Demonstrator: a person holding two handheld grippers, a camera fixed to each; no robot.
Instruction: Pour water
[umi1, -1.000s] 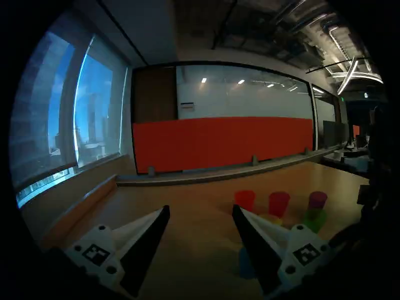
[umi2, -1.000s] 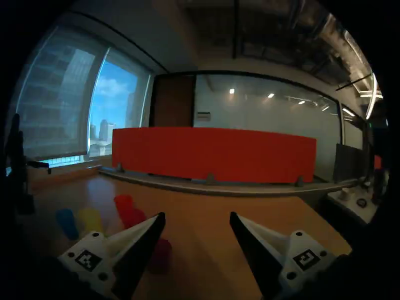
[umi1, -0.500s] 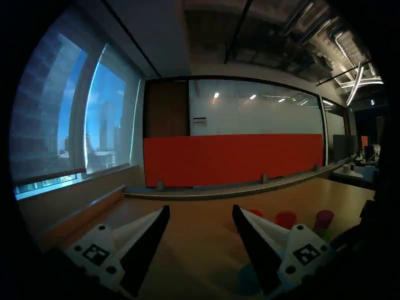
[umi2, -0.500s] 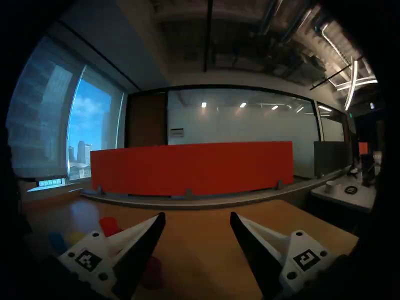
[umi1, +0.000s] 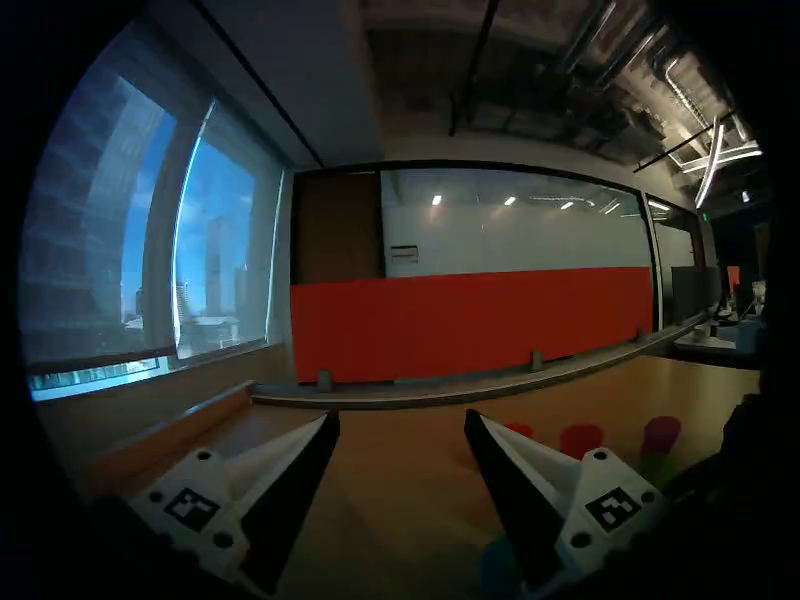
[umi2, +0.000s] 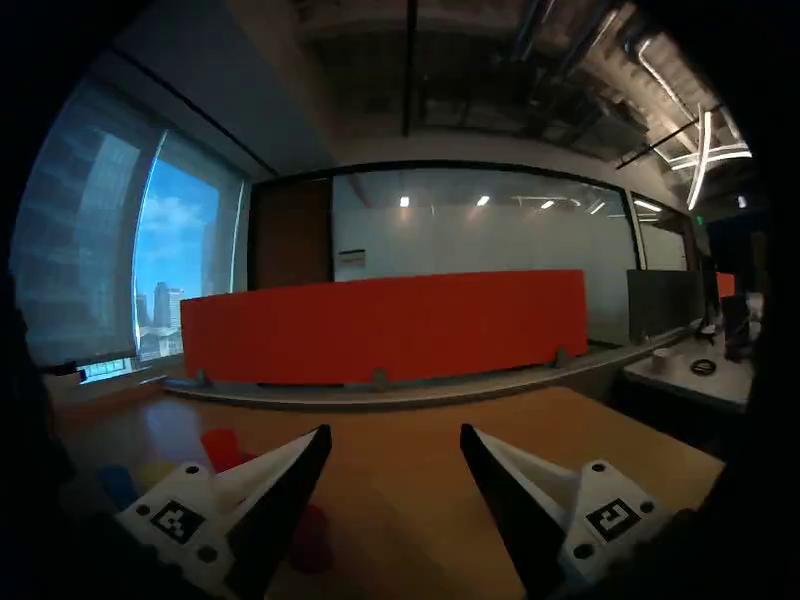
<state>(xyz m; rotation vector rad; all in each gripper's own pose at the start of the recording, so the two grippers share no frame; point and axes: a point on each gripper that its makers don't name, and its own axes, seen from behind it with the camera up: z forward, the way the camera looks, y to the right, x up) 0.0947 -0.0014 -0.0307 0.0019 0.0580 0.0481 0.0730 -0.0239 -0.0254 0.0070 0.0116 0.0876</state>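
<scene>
Left gripper view: left gripper (umi1: 400, 416) agape, empty.

1. A red partition panel (umi1: 470, 320) is set along the far edge of a wooden table (umi2: 410, 450).
2. A large window (umi1: 210, 260) is seen left of the panel, with blue sky and towers shown through it.
3. A glass wall (umi1: 520, 225) is seen above and behind the panel.
4. A bright light strip (umi2: 700, 160) is mounted on the ceiling above the panel's right end.
5. A second desk (umi2: 690, 375) is placed right of the panel.
</scene>
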